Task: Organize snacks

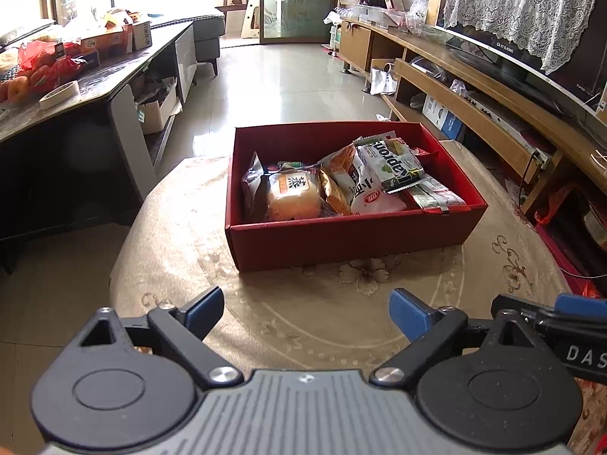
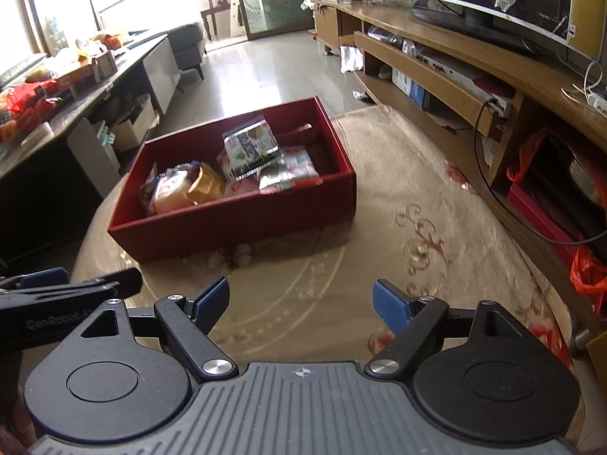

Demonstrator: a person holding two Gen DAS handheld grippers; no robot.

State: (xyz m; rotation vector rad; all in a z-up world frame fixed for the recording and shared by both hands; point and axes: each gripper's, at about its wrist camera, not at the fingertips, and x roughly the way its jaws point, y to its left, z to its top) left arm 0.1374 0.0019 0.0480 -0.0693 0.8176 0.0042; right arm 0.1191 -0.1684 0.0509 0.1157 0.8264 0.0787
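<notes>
A red box (image 1: 341, 235) sat in the middle of the left wrist frame, on a round table (image 1: 303, 322) covered in a beige floral cloth. In the right wrist frame the same box lay left of centre. Inside it, several snack packs were heaped loosely: a bun (image 1: 294, 197) in clear wrap at lower left, an orange bag (image 1: 335, 185) beside it, a green-and-white packet (image 1: 390, 165) tilted on top, and flat foil packs (image 1: 436, 197) at the right.

The left gripper (image 1: 307, 313) hung at the bottom of its frame, its blue pads wide apart with nothing between them. The right gripper (image 2: 301, 303) was likewise spread and empty, low in its own frame. Both stood well short of the box.

The packs looked light, soft and crinkly, likely slippery where the film was glossy. The bun would probably crush under a hard squeeze, so a gentle pinch on a sealed edge seemed safest. The top packet offered a free corner. The box looked like stiff card, best held by a wall.
</notes>
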